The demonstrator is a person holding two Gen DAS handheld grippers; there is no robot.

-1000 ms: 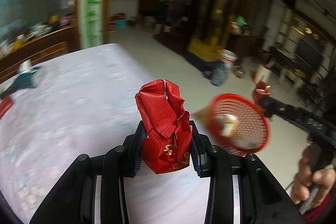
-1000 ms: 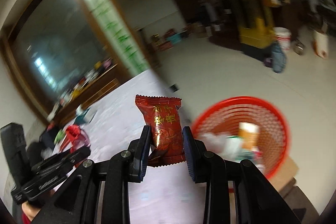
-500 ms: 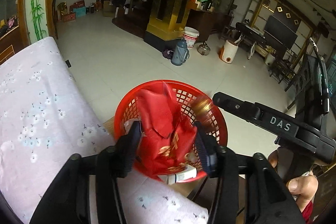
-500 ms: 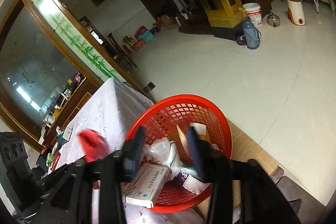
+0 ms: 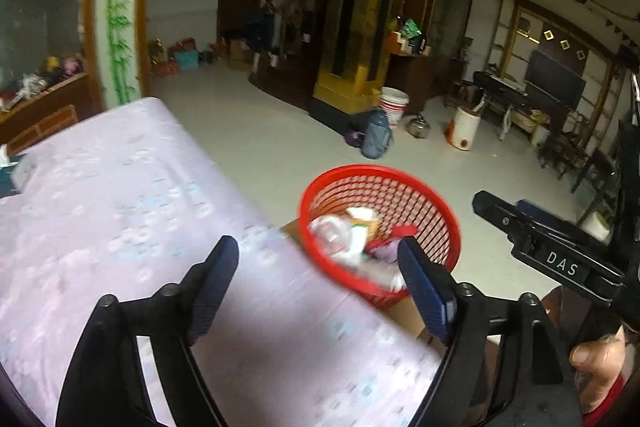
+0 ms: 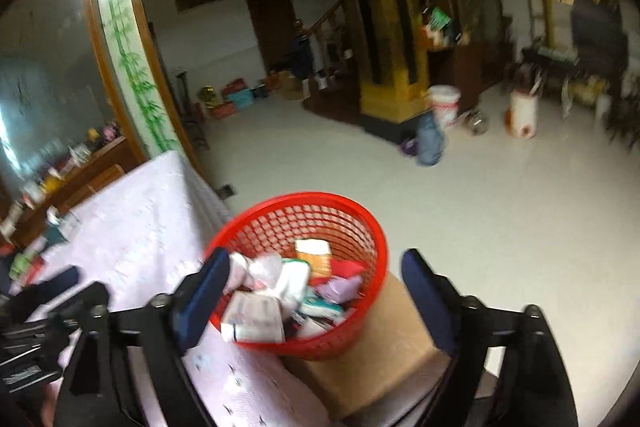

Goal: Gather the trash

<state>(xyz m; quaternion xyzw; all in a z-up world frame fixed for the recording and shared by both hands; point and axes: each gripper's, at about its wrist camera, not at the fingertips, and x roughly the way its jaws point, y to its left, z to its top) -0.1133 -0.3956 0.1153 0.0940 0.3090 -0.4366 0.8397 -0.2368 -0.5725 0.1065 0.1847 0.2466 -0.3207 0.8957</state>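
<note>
A floral-clothed desk [image 5: 120,211] fronts a tiled hall. Both wrappers gone, the left claw [image 5: 320,259] and right claw [image 6: 316,283] gape empty above the red basket [image 6: 372,227].

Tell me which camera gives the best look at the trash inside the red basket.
The right wrist view: it looks down into the round red mesh plastic basket, so boxes and wrappers are distinguishable. The left wrist view shows the basket farther off, blurred, its contents partly behind a jaw.
</note>
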